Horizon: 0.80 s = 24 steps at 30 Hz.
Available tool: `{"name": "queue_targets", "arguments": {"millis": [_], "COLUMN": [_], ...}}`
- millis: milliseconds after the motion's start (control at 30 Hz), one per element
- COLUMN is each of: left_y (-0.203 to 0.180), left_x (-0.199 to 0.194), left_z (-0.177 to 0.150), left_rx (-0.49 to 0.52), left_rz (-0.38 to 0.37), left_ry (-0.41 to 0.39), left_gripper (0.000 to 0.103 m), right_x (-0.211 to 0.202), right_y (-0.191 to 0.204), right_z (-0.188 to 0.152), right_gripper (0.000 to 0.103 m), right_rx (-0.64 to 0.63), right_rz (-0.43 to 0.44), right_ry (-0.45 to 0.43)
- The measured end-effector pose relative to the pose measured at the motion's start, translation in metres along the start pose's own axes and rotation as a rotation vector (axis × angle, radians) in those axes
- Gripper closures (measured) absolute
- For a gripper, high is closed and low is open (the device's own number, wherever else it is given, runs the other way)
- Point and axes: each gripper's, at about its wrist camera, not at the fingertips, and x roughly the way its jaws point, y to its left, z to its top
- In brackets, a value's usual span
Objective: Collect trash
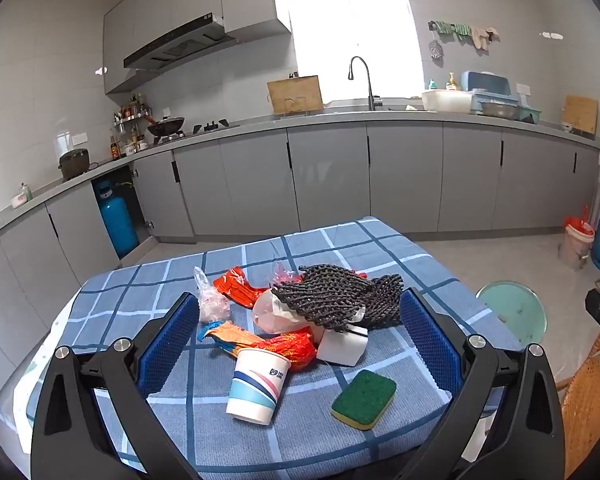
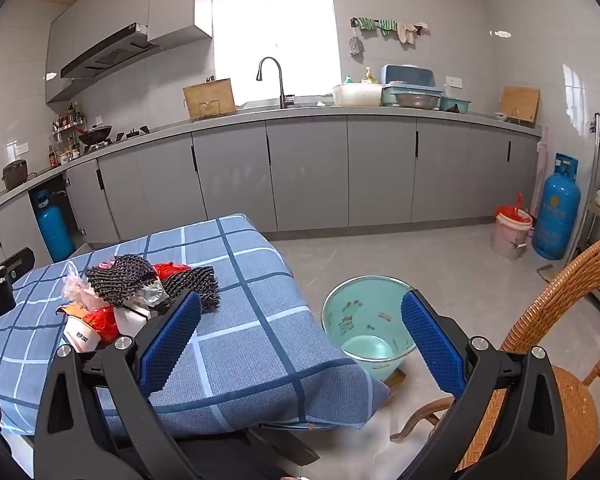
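Holding my left gripper [image 1: 300, 344] level over the near edge of the blue checked tablecloth [image 1: 147, 300], I am keeping its blue pads [image 1: 167, 344] spread wide apart, gripping nothing and framing the trash heap. Lying between them on the cloth: a tipped paper cup [image 1: 255, 388], a green-and-yellow sponge [image 1: 364, 398], a small white box [image 1: 344, 346], orange foil wrappers [image 1: 259, 344], clear plastic bags [image 1: 209, 296] and a black foam net [image 1: 336, 294] draped on top. My right gripper [image 2: 300, 344] is hovering off the table's right corner, its jaws likewise wide and empty, the left pad [image 2: 169, 344] over the cloth, the right one over the teal bin [image 2: 364, 316]. Only the right view is showing that bin's inside, standing on the floor just beside the table, and the wicker chair [image 2: 556, 340]. Only the left view is showing the sponge.
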Motion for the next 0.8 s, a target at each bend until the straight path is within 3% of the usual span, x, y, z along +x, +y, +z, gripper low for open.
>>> {"name": "queue_targets", "arguments": {"millis": [800], "left_y": [-0.0009], "left_x": [0.0], "left_z": [0.0003], "left_rx": [0.009], "left_rz": [0.008], "left_ry": [-0.001], "left_gripper": [0.004], "right_x": [0.0003], "right_y": [0.0042], "right_z": [-0.0055], "right_gripper": [0.005], "right_rx": [-0.009], "right_rz": [0.0], "right_ry": [0.007]}}
